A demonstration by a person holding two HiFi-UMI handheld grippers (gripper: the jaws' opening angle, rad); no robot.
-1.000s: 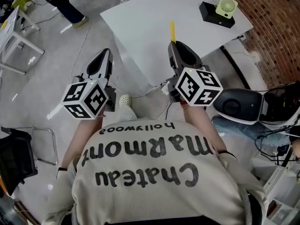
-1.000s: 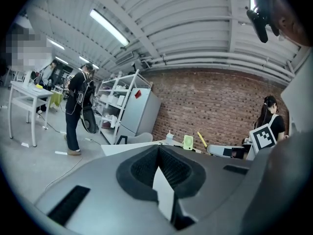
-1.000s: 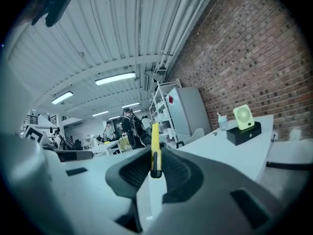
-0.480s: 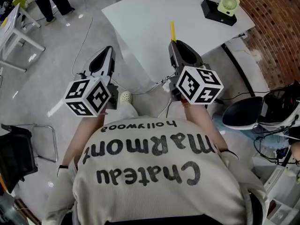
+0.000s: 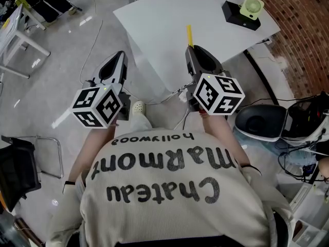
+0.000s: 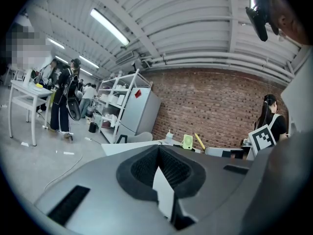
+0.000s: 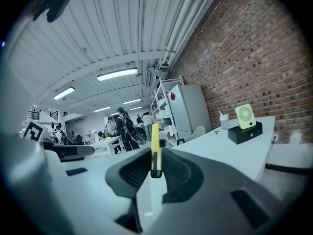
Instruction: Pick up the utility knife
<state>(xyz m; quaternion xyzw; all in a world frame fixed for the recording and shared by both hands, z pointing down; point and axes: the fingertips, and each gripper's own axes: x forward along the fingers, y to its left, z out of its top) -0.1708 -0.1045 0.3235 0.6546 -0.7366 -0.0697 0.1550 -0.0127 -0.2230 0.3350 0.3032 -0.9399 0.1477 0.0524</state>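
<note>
Between fingers of the right gripper (image 7: 155, 161), utility knife (image 7: 154, 136) clamped, jutting past the tips; left gripper (image 6: 158, 151) fingers closed, empty

Open tabletop (image 5: 169, 30) ahead, fan (image 5: 250, 6) at far corner, brick wall (image 5: 308, 35) right

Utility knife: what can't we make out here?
Head view: the knife's rear is hidden inside the right hand-held gripper; only the yellow front shows.
Right gripper view: seen nearly end-on, foreshortened; blade out or retracted, cannot tell.
Left gripper view: a tiny yellow sliver, too small for detail.
</note>
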